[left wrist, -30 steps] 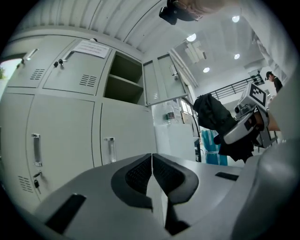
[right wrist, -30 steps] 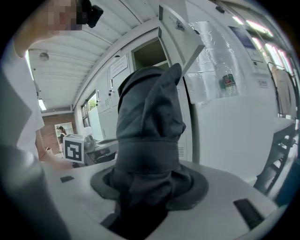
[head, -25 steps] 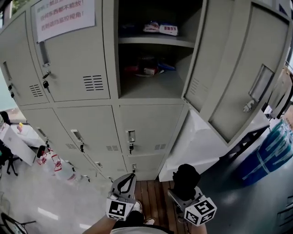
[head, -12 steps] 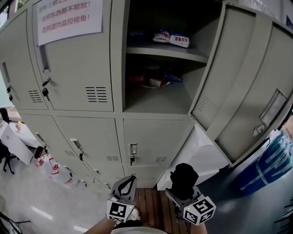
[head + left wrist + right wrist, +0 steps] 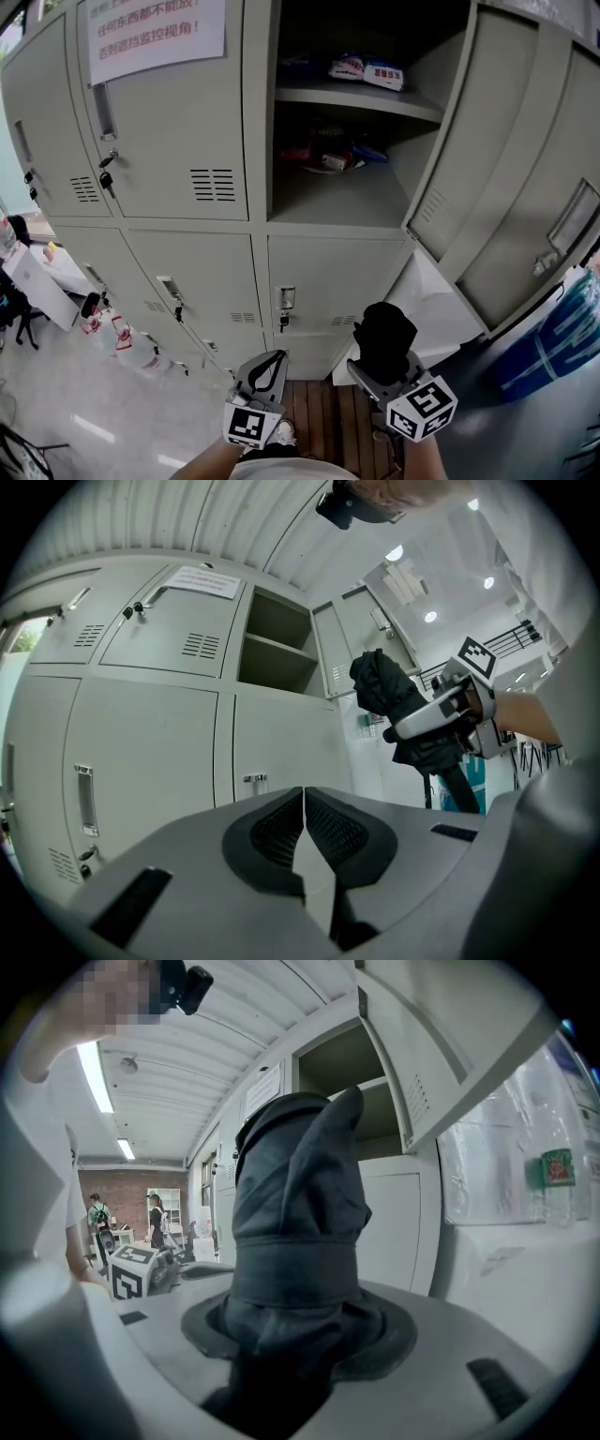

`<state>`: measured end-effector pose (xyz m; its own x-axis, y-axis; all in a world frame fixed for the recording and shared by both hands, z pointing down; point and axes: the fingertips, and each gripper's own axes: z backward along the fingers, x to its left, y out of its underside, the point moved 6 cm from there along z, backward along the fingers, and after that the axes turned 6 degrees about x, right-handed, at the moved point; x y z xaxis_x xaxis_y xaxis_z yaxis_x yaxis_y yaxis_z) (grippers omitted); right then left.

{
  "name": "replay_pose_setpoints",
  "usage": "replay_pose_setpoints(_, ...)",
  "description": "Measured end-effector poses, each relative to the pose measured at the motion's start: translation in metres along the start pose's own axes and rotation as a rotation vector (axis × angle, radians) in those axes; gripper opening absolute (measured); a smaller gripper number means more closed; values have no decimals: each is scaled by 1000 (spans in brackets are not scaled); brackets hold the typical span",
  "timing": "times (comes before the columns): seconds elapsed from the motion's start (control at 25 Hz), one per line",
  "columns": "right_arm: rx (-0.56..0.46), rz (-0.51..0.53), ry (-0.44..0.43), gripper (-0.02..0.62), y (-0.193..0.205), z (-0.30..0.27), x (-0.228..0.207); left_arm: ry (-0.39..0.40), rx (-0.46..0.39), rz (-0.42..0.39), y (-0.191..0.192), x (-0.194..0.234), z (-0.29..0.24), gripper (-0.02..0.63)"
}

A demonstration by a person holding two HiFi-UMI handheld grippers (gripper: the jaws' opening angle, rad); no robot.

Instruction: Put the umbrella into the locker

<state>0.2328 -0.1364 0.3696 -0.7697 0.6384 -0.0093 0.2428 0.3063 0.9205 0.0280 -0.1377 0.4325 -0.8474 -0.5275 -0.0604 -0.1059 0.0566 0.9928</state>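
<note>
Your head view evenly lit yet dim, upper locker compartment [image 5: 375, 28] sunk in shadow, pale glare streaks on the floor [image 5: 89, 429], strip lights [image 5: 94, 1077] bright overhead in your right gripper view, fisheye bending and black corners in both gripper views, umbrella [image 5: 291, 1241] fabric slightly soft

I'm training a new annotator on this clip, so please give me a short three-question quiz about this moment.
1. True or false: the left hand-held gripper holds the umbrella.
2. Which hand-held gripper has its jaws together on nothing? A the left one, B the right one.
3. Fill in: in the head view, the door of the open locker hangs on its ____ side.
Key: 1 false, the right hand-held gripper holds it; 2 A; 3 right.
</note>
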Motion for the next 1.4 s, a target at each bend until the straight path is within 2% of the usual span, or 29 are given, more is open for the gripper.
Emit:
replay_pose_setpoints(0.8,-92,305,41,241,-159,-33,-21,-38,-30,43,-5,9,20,28)
replay_pose_setpoints(1.0,-77,367,61,242,-180,-47,-24,-60,-33,37,-7,15,25,28)
replay_pose_setpoints(1.4,-28,493,175,244,-210,-69,-35,-52,-40,29,-15,15,22,28)
